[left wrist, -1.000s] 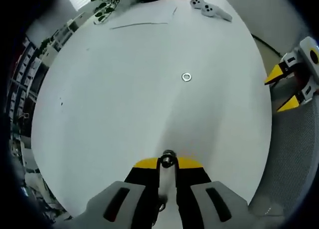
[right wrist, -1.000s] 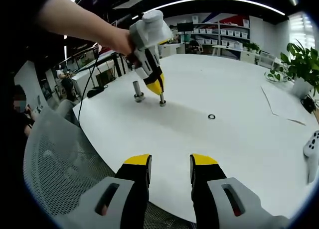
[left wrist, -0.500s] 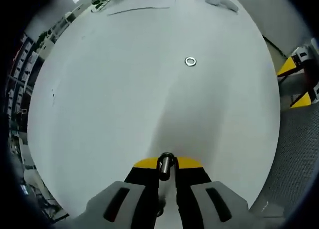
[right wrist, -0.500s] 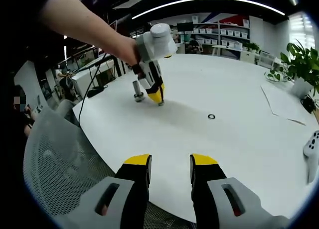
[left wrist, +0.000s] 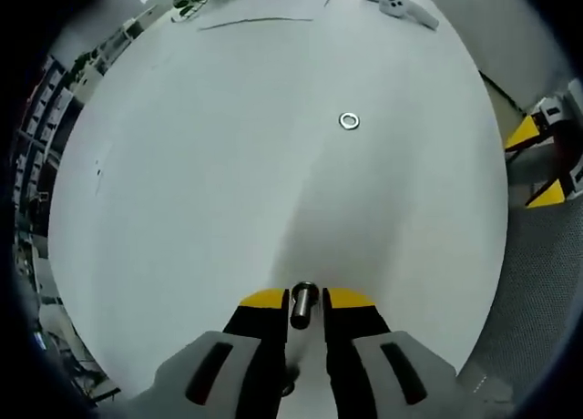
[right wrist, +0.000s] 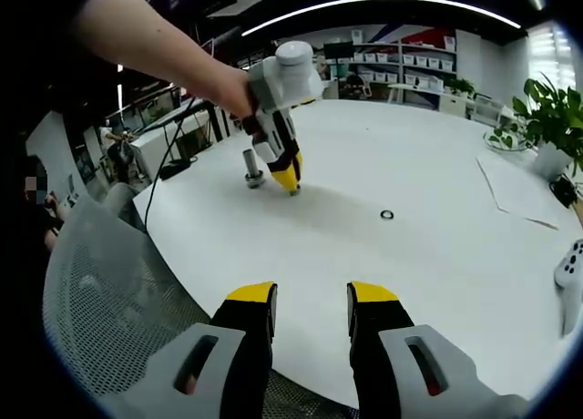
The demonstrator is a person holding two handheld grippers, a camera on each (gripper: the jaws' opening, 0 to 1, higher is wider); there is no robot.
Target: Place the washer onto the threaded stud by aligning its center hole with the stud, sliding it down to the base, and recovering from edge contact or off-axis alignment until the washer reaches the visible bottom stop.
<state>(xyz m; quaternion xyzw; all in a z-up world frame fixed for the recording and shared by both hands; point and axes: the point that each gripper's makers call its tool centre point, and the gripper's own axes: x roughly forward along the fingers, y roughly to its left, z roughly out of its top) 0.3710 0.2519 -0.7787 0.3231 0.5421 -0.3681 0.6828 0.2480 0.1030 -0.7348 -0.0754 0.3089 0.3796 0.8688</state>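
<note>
The left tongs (left wrist: pixel 304 300), grey plastic with yellow tips, sit at the bottom centre of the left gripper view, clamped narrow on a short steel threaded stud (left wrist: pixel 303 305) standing on the smooth white round desk (left wrist: pixel 200 182). The small flat metal washer (left wrist: pixel 349 121) lies alone above centre, well apart. In the right gripper view, the right tongs (right wrist: pixel 311 294) gape wide and empty at the lower middle over grey chair mesh (right wrist: pixel 109 301); a second grey metal cylinder (right wrist: pixel 250 168) stands upper left beside the stud
</note>
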